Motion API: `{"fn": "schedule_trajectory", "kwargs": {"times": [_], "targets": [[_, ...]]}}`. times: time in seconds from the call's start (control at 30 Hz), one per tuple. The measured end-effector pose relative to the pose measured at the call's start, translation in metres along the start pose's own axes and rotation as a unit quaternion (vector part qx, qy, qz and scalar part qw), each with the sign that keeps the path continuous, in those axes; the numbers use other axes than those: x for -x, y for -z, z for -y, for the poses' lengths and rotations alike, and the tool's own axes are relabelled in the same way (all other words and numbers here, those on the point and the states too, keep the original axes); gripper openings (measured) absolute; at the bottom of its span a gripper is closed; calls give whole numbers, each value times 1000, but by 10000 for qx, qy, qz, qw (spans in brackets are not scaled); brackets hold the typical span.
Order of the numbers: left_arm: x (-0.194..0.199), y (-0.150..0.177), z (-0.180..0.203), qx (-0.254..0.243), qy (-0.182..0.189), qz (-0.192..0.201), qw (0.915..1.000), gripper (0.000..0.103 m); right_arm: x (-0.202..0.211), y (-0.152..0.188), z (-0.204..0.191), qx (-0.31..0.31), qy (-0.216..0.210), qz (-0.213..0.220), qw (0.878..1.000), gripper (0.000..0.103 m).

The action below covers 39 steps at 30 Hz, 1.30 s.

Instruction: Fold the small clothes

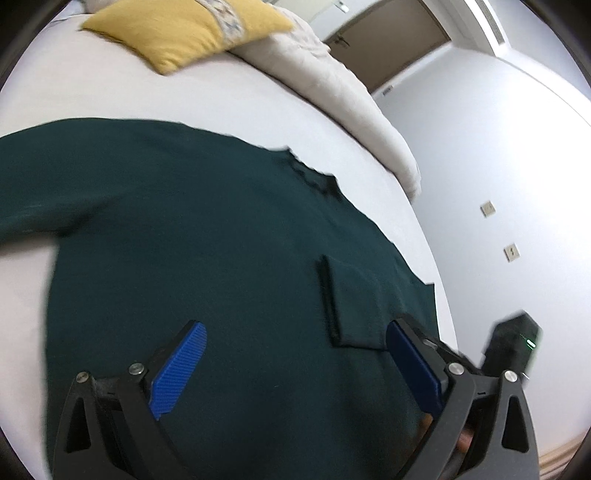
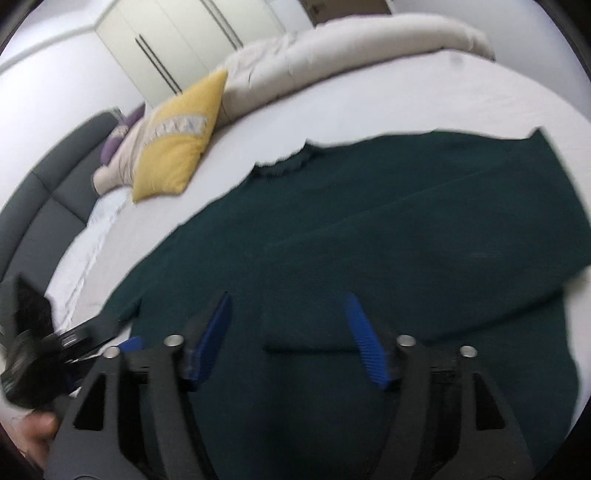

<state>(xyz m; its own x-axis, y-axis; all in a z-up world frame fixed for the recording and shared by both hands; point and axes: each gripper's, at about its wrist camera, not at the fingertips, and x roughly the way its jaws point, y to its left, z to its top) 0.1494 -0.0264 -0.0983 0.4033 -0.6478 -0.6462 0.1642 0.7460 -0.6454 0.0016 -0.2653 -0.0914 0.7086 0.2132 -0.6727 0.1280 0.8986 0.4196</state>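
A dark green sweater (image 1: 192, 236) lies spread flat on a white bed (image 1: 92, 88). Its neckline points toward the far side and a small chest pocket (image 1: 354, 306) shows. My left gripper (image 1: 295, 336) is open and empty, hovering over the sweater's body, its right finger next to the pocket. In the right wrist view the same sweater (image 2: 388, 229) lies with one sleeve reaching right. My right gripper (image 2: 288, 314) is open and empty above the sweater's lower part. The left gripper (image 2: 55, 347) shows at the left edge there. The right gripper (image 1: 513, 343) shows at the lower right in the left wrist view.
A yellow cushion (image 1: 184, 29) and a bunched beige duvet (image 1: 332, 85) lie at the far side of the bed. A grey headboard (image 2: 48, 177) and a white wardrobe (image 2: 177, 40) stand beyond. A white wall (image 1: 509, 166) borders the bed's right edge.
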Motion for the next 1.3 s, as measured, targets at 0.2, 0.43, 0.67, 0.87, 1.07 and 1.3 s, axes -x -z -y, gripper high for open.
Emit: {"fn": "schedule_trajectory", "kwargs": {"times": [0.2, 0.43, 0.67, 0.87, 1.07, 1.3], "targets": [[-75, -15, 47, -518, -174, -530, 9971, 73, 67, -11, 66, -438, 283, 513, 9973, 68], [-129, -20, 72, -1130, -966, -789, 9857, 41, 102, -24, 158, -1150, 799, 790, 9870, 68], [-92, -35, 68, -1297, -887, -310, 9871, 9, 99, -46, 214, -1464, 972, 871, 9806, 68], [-57, -60, 62, -1385, -832, 350, 9862, 9, 71, -84, 223, -1401, 1042, 715, 9820, 68], [-62, -79, 18, -953, -1181, 442, 9874, 9, 15, -118, 220, -1178, 1148, 296, 9859, 67], [-64, -69, -12, -696, -1247, 451, 9887, 9, -18, -141, 223, -1103, 1125, 83, 9875, 59]]}}
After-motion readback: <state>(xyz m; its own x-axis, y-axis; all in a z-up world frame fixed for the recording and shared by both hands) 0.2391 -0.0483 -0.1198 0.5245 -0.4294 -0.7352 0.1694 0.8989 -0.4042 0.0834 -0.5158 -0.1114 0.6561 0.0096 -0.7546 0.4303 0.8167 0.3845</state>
